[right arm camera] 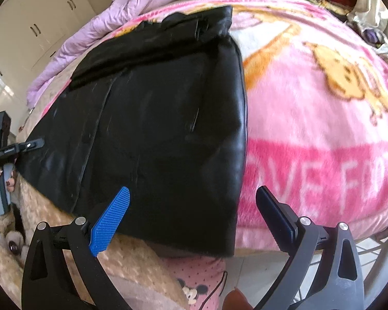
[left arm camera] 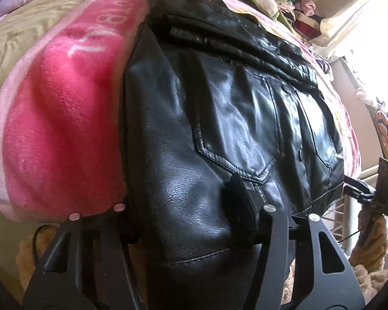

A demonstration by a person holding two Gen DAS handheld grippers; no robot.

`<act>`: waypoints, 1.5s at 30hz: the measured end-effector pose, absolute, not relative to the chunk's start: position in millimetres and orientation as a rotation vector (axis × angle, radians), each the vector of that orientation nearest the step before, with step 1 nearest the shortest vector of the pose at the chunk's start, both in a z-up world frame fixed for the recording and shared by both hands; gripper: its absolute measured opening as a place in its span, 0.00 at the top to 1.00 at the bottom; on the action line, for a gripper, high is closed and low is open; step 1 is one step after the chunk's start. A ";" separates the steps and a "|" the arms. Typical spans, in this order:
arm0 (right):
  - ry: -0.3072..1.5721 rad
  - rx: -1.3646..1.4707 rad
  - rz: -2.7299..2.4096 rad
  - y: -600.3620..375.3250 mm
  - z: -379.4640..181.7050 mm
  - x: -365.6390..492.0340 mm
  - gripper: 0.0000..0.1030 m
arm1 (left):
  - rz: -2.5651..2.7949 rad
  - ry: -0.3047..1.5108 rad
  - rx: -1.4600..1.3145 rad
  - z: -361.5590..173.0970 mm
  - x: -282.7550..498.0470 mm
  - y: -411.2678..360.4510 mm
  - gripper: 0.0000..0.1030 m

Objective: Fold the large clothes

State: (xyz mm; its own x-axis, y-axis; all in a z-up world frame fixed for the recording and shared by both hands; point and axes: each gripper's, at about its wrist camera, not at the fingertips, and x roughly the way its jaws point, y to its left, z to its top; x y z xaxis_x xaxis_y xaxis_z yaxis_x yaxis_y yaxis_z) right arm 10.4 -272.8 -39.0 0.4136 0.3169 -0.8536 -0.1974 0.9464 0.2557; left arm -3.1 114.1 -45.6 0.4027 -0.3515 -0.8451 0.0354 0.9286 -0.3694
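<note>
trousers (left arm camera: pixel 219 118) on pink blanket (left arm camera: pixel 51 134)

trousers (left arm camera: pixel 219 129) — glossy black leather | blanket (left arm camera: pixel 51 129) — fluffy pink fleece

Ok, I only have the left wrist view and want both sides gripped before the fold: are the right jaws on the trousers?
Observer: No. The right gripper is open, its jaws straddling the near right corner of the black leather trousers without pinching it.
Operator: What lies to the right of that corner?
Observer: The pink blanket, with a yellow cartoon figure printed on it.
Operator: Anything below the near hem?
Observer: Yes, pink mouse-print fabric shows just under it.
</note>
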 end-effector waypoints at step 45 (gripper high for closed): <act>0.582 0.471 0.477 -300.3 89.4 114.5 0.87 | -0.216 0.765 -0.506 75.9 100.6 146.8 0.95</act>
State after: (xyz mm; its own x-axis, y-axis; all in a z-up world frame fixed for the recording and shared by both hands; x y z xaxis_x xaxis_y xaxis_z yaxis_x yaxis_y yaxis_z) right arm 114.5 -300.3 89.4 0.7354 0.5446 -0.4033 -0.2884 0.7900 0.5410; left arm 100.6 146.8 75.9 0.7065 -0.3652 -0.6062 0.0060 0.8596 -0.5109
